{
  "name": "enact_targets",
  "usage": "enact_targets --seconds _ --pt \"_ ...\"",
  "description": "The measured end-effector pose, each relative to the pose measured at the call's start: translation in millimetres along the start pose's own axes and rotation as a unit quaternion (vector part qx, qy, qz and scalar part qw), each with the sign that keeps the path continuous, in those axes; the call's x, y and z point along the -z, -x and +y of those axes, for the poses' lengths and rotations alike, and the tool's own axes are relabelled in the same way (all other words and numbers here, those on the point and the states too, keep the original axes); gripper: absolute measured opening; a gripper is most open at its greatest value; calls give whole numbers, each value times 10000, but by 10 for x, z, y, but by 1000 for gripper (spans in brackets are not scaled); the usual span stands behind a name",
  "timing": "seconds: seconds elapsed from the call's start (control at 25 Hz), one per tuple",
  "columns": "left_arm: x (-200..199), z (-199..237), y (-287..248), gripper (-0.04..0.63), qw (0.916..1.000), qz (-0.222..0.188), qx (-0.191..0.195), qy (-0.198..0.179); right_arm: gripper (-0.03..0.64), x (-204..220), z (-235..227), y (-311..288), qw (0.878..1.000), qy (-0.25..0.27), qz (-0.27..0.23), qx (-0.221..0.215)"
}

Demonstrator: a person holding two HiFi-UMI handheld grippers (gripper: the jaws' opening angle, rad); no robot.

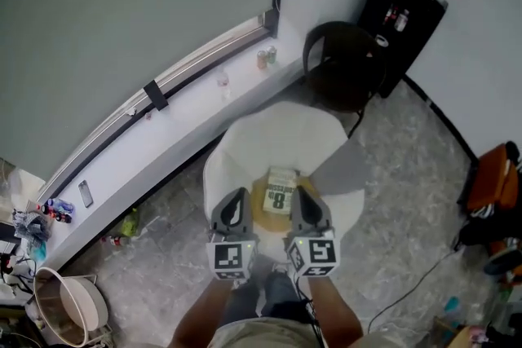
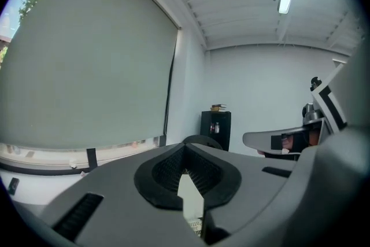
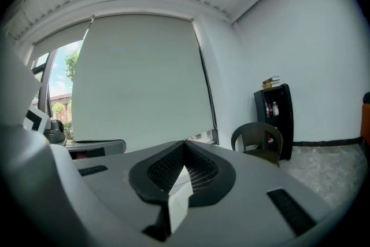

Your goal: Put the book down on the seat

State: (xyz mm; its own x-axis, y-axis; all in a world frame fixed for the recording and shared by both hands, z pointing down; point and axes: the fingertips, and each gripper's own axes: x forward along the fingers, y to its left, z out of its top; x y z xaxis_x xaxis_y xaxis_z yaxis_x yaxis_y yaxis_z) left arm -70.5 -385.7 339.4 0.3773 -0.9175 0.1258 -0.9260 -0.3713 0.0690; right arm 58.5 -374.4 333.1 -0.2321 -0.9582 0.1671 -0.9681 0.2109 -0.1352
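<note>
If the book (image 1: 281,191) is to be left safe on the seat (image 1: 281,134), it should be laid flat, near the middle and away from the edge, so that it cannot slide off. The tongs are best drawn straight back, and the book should not be bumped.

From the head view, the book is seen face up between the left gripper (image 1: 236,200) and the right gripper (image 1: 302,198). It is over a tan round patch of the white seat. Whether it rests there already cannot be told from above.

In the left gripper view, the jaws are seen closed tip to tip with nothing pinched. A small bit of print is seen under them. In the right gripper view, the jaws are seen closed and empty as well, and a black chair (image 3: 257,139) is shown behind. The whole book is shown only by the head view.
</note>
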Motion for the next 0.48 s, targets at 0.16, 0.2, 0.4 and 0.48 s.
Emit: enact_targets --seconds 0.16,0.2,0.4,0.48 --pt "-228 -107 127 5 9997 -44 175 143 5 -294 42 144 9998 126 -171 16" --pt "-279 -162 160 5 9996 -81 247 113 5 -370 38 213 9995 156 -252 47" --pt "-488 -432 309 5 9984 -220 525 15 5 -700 -15 624 9975 323 -568 260" --pt "-601 -471 324 5 9979 -298 573 -41 5 -787 -25 714 9972 299 -596 330"
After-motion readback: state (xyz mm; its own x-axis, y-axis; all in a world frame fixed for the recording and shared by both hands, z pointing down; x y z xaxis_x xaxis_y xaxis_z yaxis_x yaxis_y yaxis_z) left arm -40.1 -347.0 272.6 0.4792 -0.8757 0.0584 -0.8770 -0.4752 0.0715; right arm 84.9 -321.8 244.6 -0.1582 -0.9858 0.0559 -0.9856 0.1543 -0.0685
